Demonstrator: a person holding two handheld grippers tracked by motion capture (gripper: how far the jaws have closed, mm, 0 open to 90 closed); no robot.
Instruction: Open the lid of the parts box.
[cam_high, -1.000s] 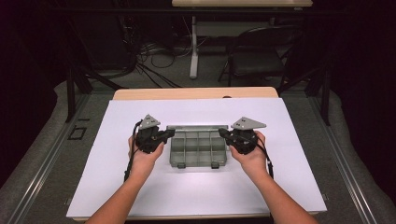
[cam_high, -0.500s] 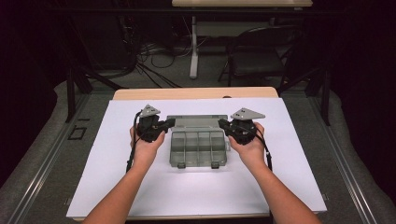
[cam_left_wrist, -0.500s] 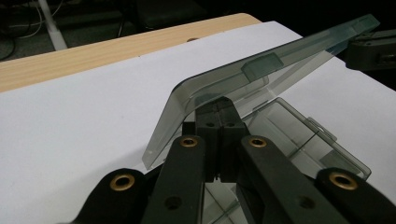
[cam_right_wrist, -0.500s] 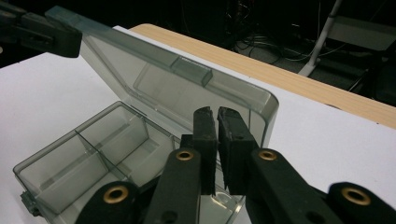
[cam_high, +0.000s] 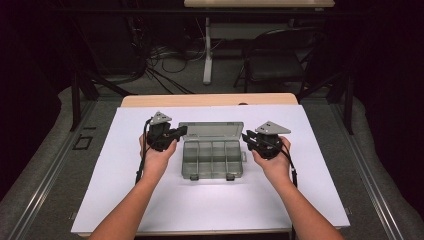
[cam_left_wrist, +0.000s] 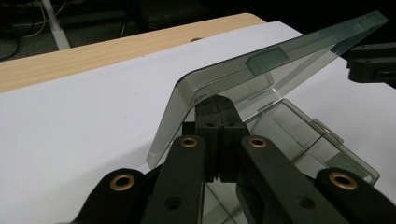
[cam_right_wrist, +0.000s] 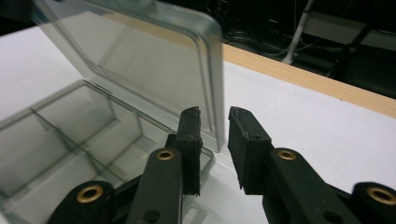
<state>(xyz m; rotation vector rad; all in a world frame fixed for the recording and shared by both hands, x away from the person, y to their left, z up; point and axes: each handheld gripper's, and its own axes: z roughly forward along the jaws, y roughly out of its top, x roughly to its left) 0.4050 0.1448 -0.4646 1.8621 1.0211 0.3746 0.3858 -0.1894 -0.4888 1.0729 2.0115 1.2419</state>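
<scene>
Gripping raised lid (cam_left_wrist: 261, 79) w/ left gripper (cam_left_wrist: 219, 140), no labels legible

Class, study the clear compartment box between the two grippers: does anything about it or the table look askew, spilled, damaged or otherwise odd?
Nothing stands out. The compartment box sits square on the white table, its lid raised, with no crack or spill in sight. The left gripper is shut at the lid's edge; the right gripper is open beside it.
</scene>
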